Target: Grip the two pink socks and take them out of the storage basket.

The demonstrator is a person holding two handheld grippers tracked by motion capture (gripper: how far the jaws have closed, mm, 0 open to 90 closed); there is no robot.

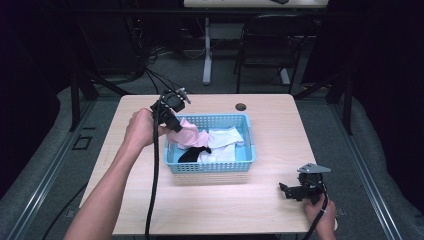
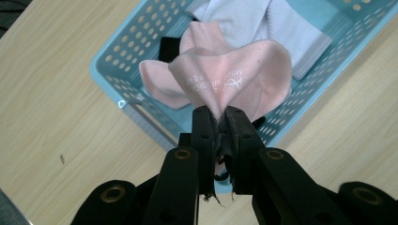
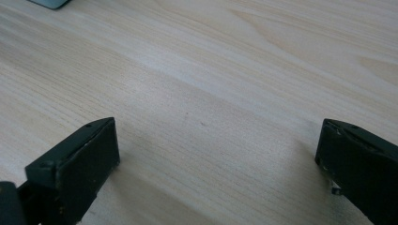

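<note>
A pink sock [image 1: 189, 134] [image 2: 234, 77] with white lettering hangs over the left end of the light blue basket [image 1: 250, 145] [image 2: 112, 56]. My left gripper [image 1: 175, 124] [image 2: 219, 115] is shut on the sock's edge and holds it above the basket's left rim. Inside the basket lie white socks [image 1: 222, 142] [image 2: 277, 23] and a black sock [image 1: 192, 154]. Low over the bare table [image 3: 211, 70] at the front right, my right gripper [image 1: 286, 190] [image 3: 218, 150] stands open with nothing between its jaws.
The wooden table [image 1: 150, 200] has a round cable hole [image 1: 241, 106] at its back edge. Black cables [image 1: 155, 170] trail from the left gripper across the table's front. A chair [image 1: 272, 45] and a table leg [image 1: 207, 50] stand on the floor behind.
</note>
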